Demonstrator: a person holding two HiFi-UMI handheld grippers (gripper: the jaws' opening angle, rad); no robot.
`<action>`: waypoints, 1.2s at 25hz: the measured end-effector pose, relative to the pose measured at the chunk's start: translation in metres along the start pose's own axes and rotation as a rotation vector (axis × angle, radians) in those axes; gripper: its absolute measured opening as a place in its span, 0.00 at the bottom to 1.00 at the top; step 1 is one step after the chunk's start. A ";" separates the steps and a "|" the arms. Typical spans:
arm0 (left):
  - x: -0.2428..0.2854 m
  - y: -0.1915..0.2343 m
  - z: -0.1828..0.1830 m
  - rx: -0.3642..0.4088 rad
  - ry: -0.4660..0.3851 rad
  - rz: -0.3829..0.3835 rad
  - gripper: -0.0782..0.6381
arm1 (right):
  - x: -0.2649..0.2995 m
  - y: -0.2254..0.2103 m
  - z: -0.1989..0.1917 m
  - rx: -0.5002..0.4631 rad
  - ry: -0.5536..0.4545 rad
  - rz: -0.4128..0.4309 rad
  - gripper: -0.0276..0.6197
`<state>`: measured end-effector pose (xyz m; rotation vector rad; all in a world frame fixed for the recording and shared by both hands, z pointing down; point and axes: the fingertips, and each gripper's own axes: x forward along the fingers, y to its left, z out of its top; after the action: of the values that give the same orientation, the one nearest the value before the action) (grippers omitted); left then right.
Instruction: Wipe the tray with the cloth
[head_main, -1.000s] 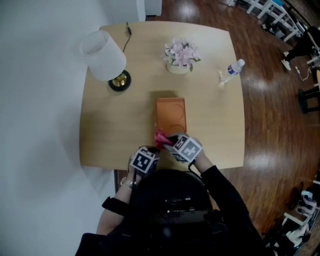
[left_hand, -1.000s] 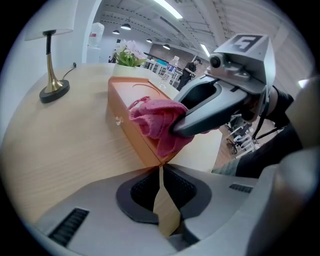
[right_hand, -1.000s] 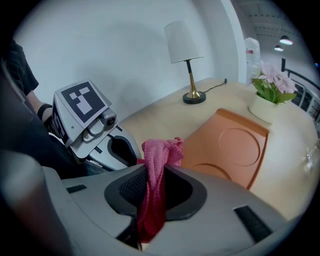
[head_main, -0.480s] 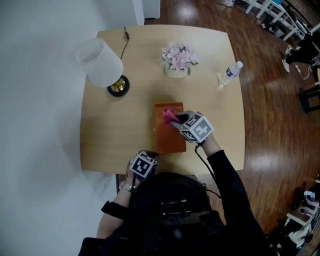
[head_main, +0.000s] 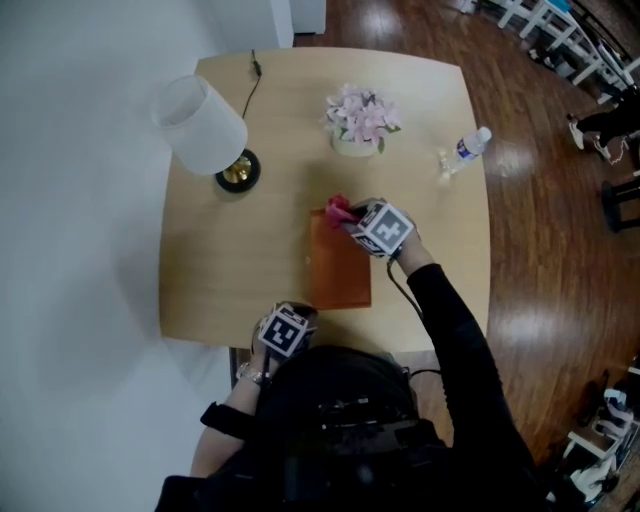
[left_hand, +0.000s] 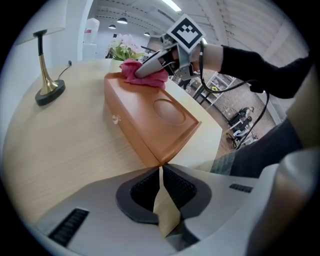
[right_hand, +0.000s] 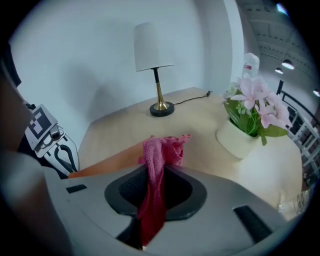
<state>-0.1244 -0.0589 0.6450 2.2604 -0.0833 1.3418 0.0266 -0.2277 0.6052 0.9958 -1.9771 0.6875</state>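
Tray (head_main: 340, 272) lies mid-frame in the head view, on the table (head_main: 230, 260). Pink cloth (head_main: 338, 209) is bunched on the tray's upper end, pinched in the right gripper (right_hand: 157, 170), jaws narrow on it. Left gripper (left_hand: 160, 172) is at the tray's lower-left corner, jaws together, tips touching it.

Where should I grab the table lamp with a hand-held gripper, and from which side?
Probably the thin brass stem of the lamp, between shade and round base, coming in level from the side; the wide shade blocks any approach from above.
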 end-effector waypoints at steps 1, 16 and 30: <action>0.000 0.000 0.000 0.002 0.003 -0.001 0.14 | 0.001 0.000 -0.003 0.012 0.000 0.001 0.17; 0.002 0.000 -0.001 0.010 0.005 -0.018 0.14 | -0.007 0.051 -0.037 0.063 0.007 0.074 0.17; 0.003 0.001 0.002 0.014 -0.004 -0.014 0.14 | -0.022 0.116 -0.074 0.104 0.019 0.140 0.16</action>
<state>-0.1220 -0.0602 0.6477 2.2713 -0.0601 1.3342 -0.0315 -0.1007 0.6134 0.9141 -2.0254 0.8821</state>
